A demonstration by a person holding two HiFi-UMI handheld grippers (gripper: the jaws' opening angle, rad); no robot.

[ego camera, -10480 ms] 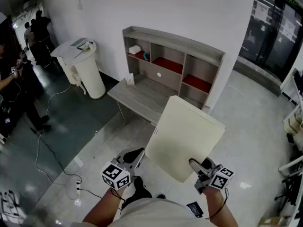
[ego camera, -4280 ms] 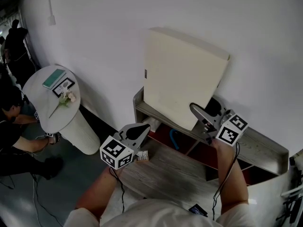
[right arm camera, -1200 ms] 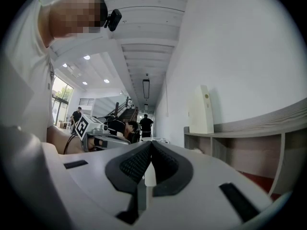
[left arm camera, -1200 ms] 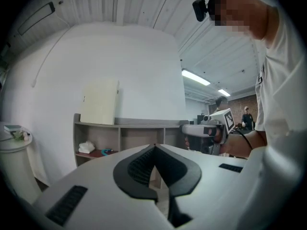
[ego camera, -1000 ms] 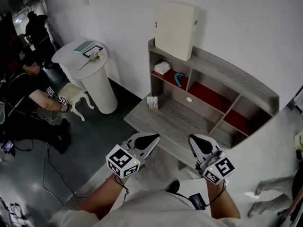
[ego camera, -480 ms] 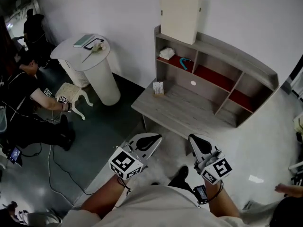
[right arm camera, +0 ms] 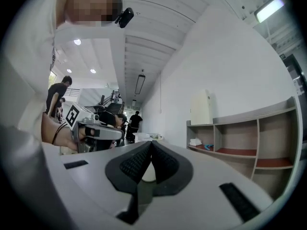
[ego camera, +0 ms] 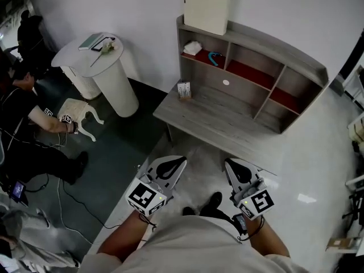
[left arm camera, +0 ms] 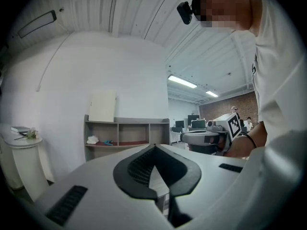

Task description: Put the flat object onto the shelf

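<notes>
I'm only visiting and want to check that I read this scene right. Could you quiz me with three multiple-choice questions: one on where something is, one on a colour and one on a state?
1. Where is the cream flat rectangular panel?
A flat on the floor; B standing on top of the grey wooden shelf unit, by the white wall; C inside a compartment.
2. What colour are the compartment floors?
A red; B blue; C yellow.
3. How are the left tongs?
A wide open; B gripping the panel; C shut, empty.

Answers:
1 B: the head view shows it upright on the top plank.
2 A: the lining shows red.
3 C: the left gripper view shows the pads together with nothing between them.
</notes>
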